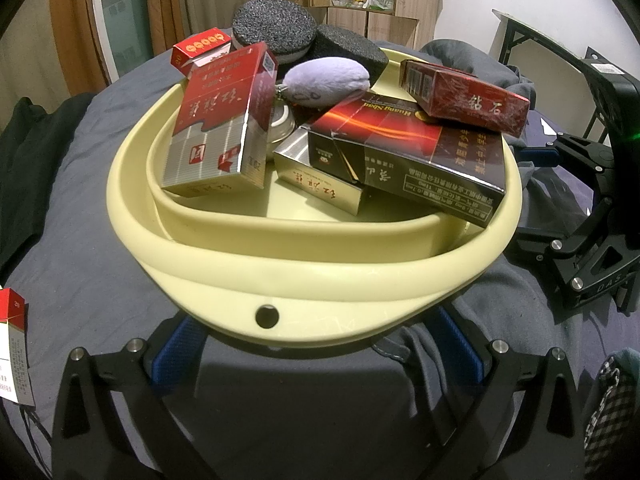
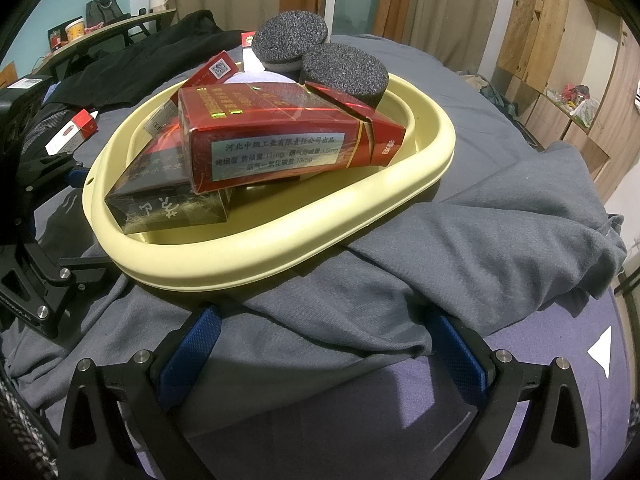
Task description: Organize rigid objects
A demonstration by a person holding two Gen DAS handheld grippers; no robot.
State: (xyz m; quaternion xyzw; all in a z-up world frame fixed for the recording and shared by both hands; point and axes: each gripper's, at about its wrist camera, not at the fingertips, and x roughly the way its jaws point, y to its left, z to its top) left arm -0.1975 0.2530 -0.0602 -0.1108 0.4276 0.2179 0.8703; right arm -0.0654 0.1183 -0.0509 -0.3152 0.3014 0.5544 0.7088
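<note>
Both claws stand released, holding nothing. Seen from the left wrist, the left claw (image 1: 316,354) has its blue pads spread wide at 6 o'clock, with the near rim of the cream basin (image 1: 280,272) just above them and a small round hole in that rim between the pads; whether the pads touch the rim I cannot tell. The right claw (image 2: 320,344) is spread likewise over a rumpled grey garment (image 2: 500,216) on the bed, the basin lying near, toward 11 o'clock.

The basin rests on the grey bed cover (image 1: 80,208) and carries a heap of rigid things. A red-and-silver cigarette pack (image 1: 220,120) stands tilted at the basin's 10 o'clock side. A long dark carton (image 1: 408,152) lies at 3 o'clock, its corner over the rim, on top of a gold pack (image 1: 320,176) near the middle. A dark red pack (image 1: 464,98) rests on the carton's far end. At 12 o'clock sits a lilac plush toy (image 1: 328,82), with two black foam discs (image 1: 276,24) behind it, and a small red box (image 1: 200,50) at 11 o'clock.

Outside the basin, another red-and-white pack (image 1: 14,344) lies on the bed at 8 o'clock in the left wrist view.
</note>
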